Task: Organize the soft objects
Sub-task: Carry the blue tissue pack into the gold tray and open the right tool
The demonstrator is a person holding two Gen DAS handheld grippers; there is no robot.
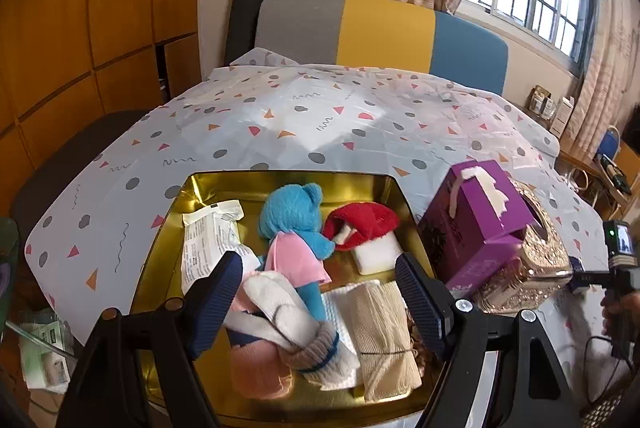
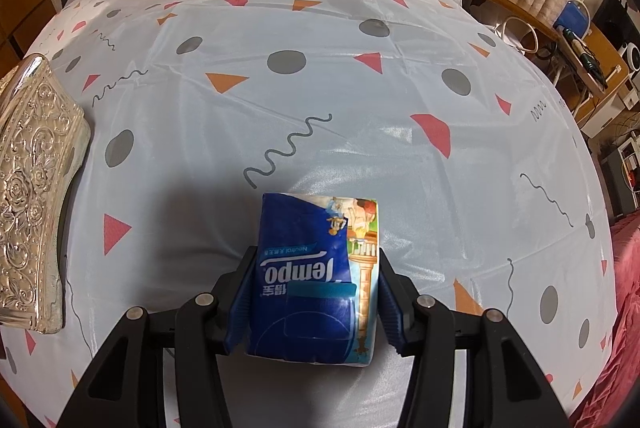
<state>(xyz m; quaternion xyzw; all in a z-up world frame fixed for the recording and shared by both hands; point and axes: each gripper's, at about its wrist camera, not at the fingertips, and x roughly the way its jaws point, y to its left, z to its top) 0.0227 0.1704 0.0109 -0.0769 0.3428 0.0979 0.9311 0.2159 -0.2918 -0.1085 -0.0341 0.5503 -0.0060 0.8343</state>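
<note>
Currently the tabletop [image 2: 320, 100], under its patterned cloth, is bare over most of its far half, so I have plenty of room to carry across it. The gold tin [image 1: 200, 188] sits at the near edge in the left wrist view and is already well filled: blue teddy [image 1: 292, 216], red mushroom toy [image 1: 362, 224], a white packet [image 1: 208, 240], socks [image 1: 288, 320] and a beige folded cloth [image 1: 384, 332].

Left claw [image 1: 320, 304]: jaws wide, nothing between the pads, hanging above the socks and cloth.

Right claw [image 2: 314, 292]: closed on the blue tissue pack [image 2: 312, 280], pads pressing its two sides, pack just over the cloth in the right wrist view.

Step in hand, as I judge it: bring the tissue pack to the tin.

- Keep the squeeze light; the pack looks soft and could buckle.
- Free floor in the tin is scarce. The bare gold strip behind the teddy looks the best landing.
- The purple box [image 1: 476, 224] and ornate metal box [image 1: 532, 268] stand just beside the tin's right rim, so I would lift over them rather than slide past.
- Left claw should clear out first.
</note>
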